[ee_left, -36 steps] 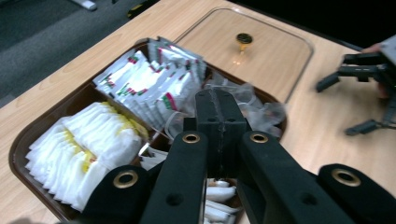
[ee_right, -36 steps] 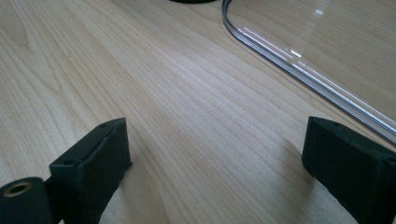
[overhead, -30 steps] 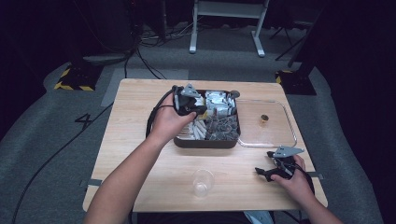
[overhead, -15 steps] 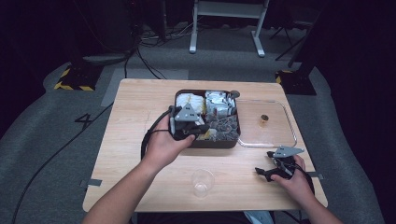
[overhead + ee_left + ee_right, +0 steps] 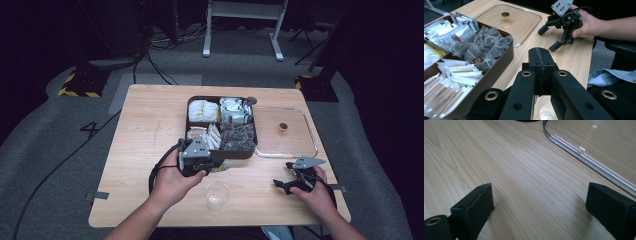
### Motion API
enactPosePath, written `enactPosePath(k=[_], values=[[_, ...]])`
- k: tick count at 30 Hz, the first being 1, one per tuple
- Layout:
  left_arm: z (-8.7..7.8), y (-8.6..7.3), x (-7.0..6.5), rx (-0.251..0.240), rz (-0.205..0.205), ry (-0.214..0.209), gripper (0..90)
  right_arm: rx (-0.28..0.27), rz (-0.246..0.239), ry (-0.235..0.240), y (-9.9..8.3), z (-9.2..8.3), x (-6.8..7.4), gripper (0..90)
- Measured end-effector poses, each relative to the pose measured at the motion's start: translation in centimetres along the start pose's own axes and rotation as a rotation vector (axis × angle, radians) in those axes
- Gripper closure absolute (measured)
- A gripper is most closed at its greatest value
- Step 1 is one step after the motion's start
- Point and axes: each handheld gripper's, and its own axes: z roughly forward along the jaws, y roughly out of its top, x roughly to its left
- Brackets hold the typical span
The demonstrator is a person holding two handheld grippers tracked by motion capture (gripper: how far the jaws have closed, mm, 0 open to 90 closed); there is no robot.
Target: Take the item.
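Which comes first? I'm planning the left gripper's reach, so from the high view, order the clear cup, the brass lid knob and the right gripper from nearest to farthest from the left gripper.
From the left gripper:
1. Clear cup, just below it toward the person.
2. Right gripper, across the table's right side.
3. Brass lid knob, up on the glass lid.

A compartment tray (image 5: 190, 107) is sitting at the middle of the table (image 5: 140, 120), toward its far side, with a lid (image 5: 300, 145) lying flat just to its right, touching it. A cup (image 5: 217, 194) is standing near the front edge, before the tray. The left gripper (image 5: 220, 165) is hovering just before the tray's front wall; the right gripper (image 5: 282, 175) is resting before the lid.
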Motion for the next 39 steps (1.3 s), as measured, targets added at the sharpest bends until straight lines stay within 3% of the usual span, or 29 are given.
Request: enactPosePath(k=[17,26,34,35,37,39], values=[[0.9,-3.1,-3.1,0.002,0.01,-0.056,90.0,0.0,0.0,0.0,0.0,0.0,0.0,7.7],[0.6,-3.3,-3.6,-0.011,0.021,-0.059,90.0,0.0,0.0,0.0,0.0,0.0,0.0,7.7],[0.5,-3.7,-3.6,0.007,-0.001,-0.066,90.0,0.0,0.0,0.0,0.0,0.0,0.0,7.7],[0.5,-3.8,-3.7,0.011,-0.006,-0.076,89.4,0.0,0.0,0.0,0.0,0.0,0.0,7.7],[0.5,-3.8,-3.9,0.027,-0.011,-0.085,76.5,-0.001,0.0,0.0,0.0,0.0,0.0,7.7],[0.5,-3.8,-3.9,0.028,-0.001,-0.079,74.3,-0.001,0.001,0.0,0.0,0.0,0.0,7.7]])
